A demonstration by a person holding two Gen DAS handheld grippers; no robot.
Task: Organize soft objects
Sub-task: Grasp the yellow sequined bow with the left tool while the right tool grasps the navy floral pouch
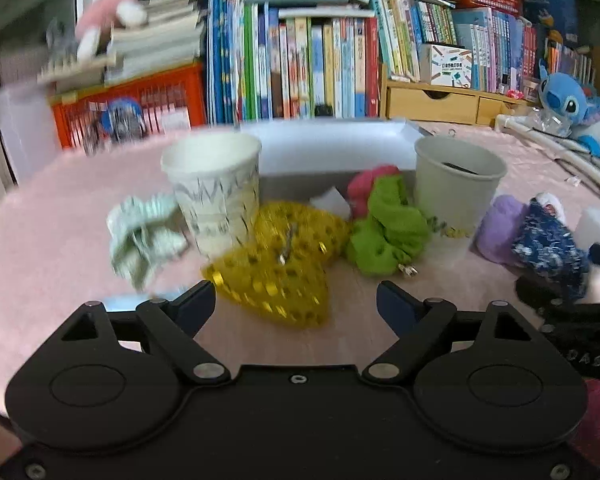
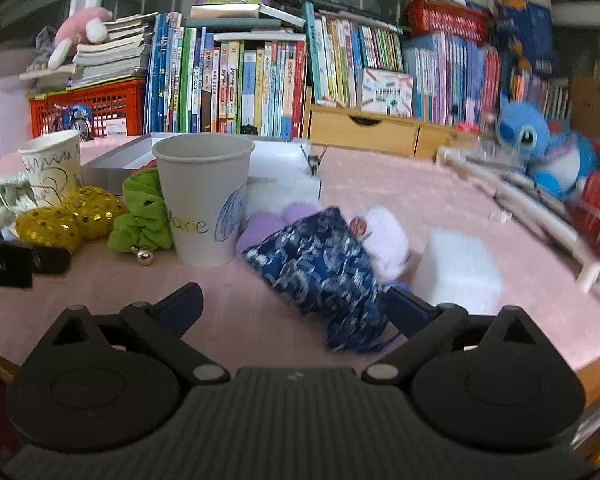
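Grippers: left gripper (image 1: pixel 296 300) had its fingers spread wide with nothing between them, hovering low over the pink table cover (image 1: pixel 60 208); right gripper (image 2: pixel 294 304) was likewise spread and empty.
Left target area: yellow sequined pouch (image 1: pixel 276 264) lay just ahead of the left fingertips, slightly left of centre, touching the base of the patterned paper cup (image 1: pixel 216 196).
Pale green cloth (image 1: pixel 144 232): crumpled on the cover, left of the patterned cup, against it.
Green scrunchie (image 1: pixel 388 228): between the yellow pouch and the grey paper cup (image 1: pixel 456 184), with a pink soft item (image 1: pixel 366 186) behind it.
Right target area: blue patterned pouch (image 2: pixel 328 272) lay tilted across the cover, its near end right by the right-hand finger of the right gripper; contact could not be told.
Purple soft item (image 2: pixel 272 224): behind the blue pouch, beside the grey cup.
White soft item (image 2: pixel 388 240): touching the far right edge of the blue pouch.
White foam block (image 2: pixel 456 272): just right of that group, on the cover.
White tray (image 1: pixel 332 148): behind both cups, open side up.
Background: row of books (image 2: pixel 236 80), orange crate (image 1: pixel 140 104), blue plush toy (image 2: pixel 540 148) at far right.
Blur: both views smeared, small details unreadable.
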